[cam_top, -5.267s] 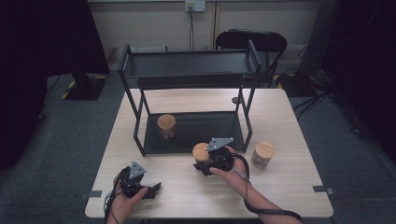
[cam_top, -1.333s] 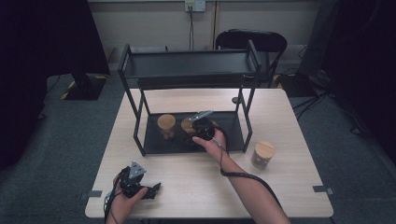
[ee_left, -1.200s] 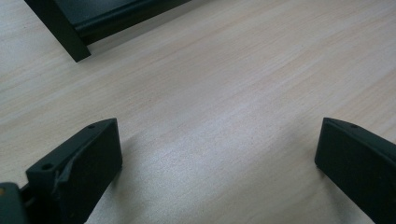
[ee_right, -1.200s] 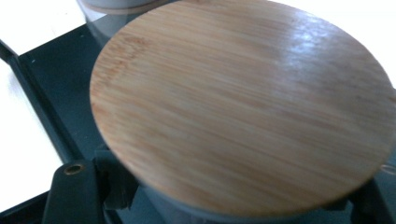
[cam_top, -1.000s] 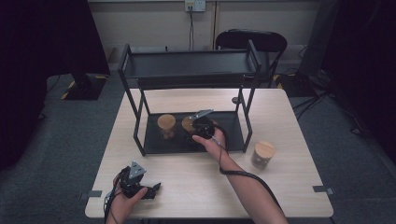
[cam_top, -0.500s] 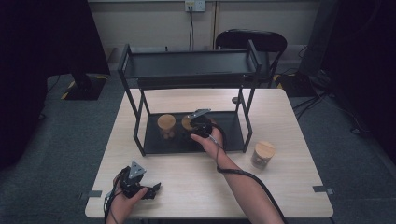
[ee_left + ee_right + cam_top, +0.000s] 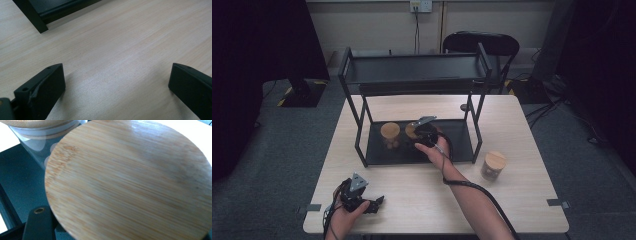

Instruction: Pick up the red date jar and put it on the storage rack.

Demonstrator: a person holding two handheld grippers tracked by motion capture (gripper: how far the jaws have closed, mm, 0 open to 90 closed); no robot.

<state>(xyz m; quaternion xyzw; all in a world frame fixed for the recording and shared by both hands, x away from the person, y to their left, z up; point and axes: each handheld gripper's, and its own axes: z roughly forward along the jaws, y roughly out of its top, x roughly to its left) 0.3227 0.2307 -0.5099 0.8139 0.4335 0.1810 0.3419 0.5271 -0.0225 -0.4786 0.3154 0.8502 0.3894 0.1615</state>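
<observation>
Jar (image 7: 413, 131) is clamped between the jaws of the right gripper (image 7: 424, 136), its bamboo lid (image 7: 130, 180) seen close above them in the right gripper view; it is set on the lower shelf (image 7: 452, 150) of the black rack (image 7: 412, 70), just beside a second jar (image 7: 390, 134); a third jar (image 7: 493, 165) stands on the table (image 7: 412, 210) right of the rack; the left gripper (image 7: 362, 200) is rested near the table's front edge, jaws spread wide, nothing between them.

jar lid (image 7: 130, 182): showing off tan bamboo grain
shelf rack (image 7: 412, 75): looking plain black
desk (image 7: 422, 200): rocking pale wood grain
tongs (image 7: 112, 92): black
</observation>
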